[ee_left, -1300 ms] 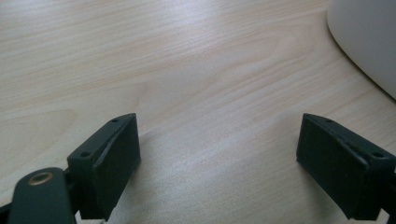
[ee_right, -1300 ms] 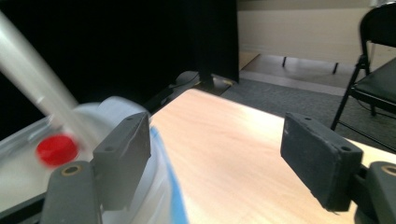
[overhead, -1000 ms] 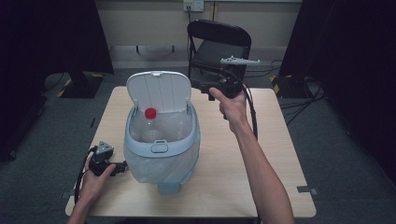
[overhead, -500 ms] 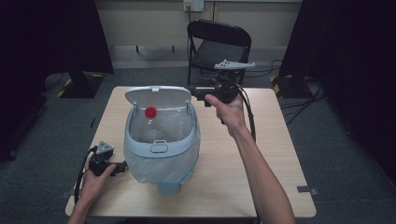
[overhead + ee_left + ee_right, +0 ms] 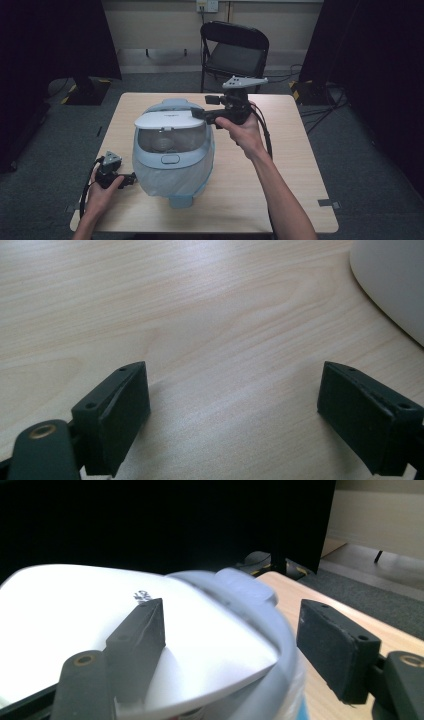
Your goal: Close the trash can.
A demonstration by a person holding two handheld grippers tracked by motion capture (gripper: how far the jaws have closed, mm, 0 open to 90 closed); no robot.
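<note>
High view: pale blue bin (image 5: 172, 155) mid-table, white lid (image 5: 167, 119) lowered almost shut.
Right tool (image 5: 200, 114) rests on the lid's rear edge, jaws spread astride it, having just been closing. Left tool (image 5: 131, 177) lies near the table's (image 5: 290, 165) front-left corner, jaws spread, nothing between.

black screwed fingers (image 5: 117, 415), grey plate, bare forearms

The bin (image 5: 172, 150) blocks the middle of the table (image 5: 300, 200). Right of the bin the boards lie bare to the edge; left of the bin only a narrow strip, with the left tool (image 5: 131, 178) parked there. Behind the bin, a chair (image 5: 235, 47) closes off the far side.
</note>
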